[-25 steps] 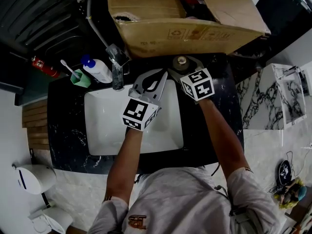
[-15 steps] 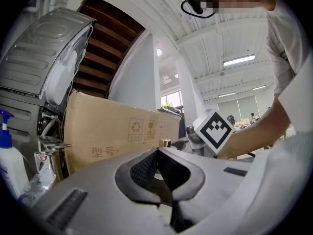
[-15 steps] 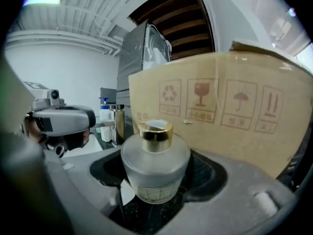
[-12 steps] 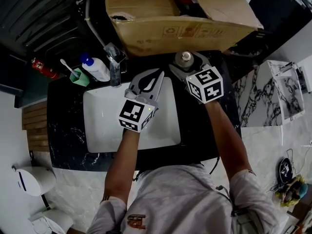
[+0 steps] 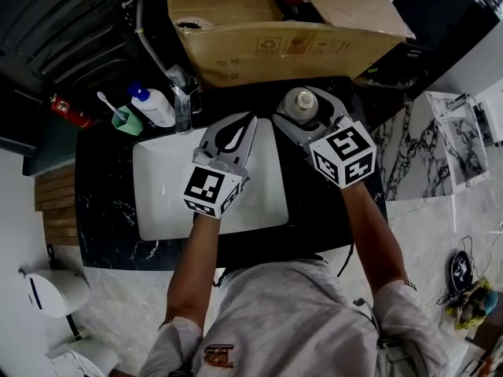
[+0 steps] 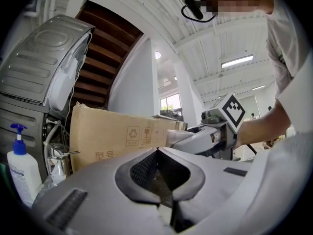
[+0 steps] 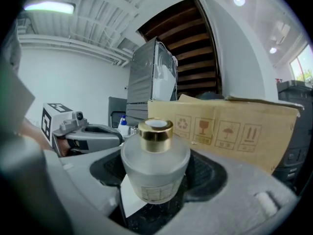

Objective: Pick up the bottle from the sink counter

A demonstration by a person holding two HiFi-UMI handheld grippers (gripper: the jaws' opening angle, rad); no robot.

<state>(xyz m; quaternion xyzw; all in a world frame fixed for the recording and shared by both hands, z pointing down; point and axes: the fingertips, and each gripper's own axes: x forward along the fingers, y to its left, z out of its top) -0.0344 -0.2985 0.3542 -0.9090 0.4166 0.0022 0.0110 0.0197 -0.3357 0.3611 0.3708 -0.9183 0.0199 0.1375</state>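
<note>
Right gripper (image 5: 303, 110) jaws clamped on bottle (image 7: 155, 165), frosted body below gold cap (image 7: 155, 129): suits upright lift. Bottle at worktop (image 5: 102, 203) rear, beside sink (image 5: 157, 210); surface contact indeterminate. Left gripper (image 6: 159, 153) jaws closed, empty, over sink, judged standing clear.

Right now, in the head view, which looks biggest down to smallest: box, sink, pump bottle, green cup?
1. box
2. sink
3. pump bottle
4. green cup
The box may sit nearer the camera, so first place is unsure.
</note>
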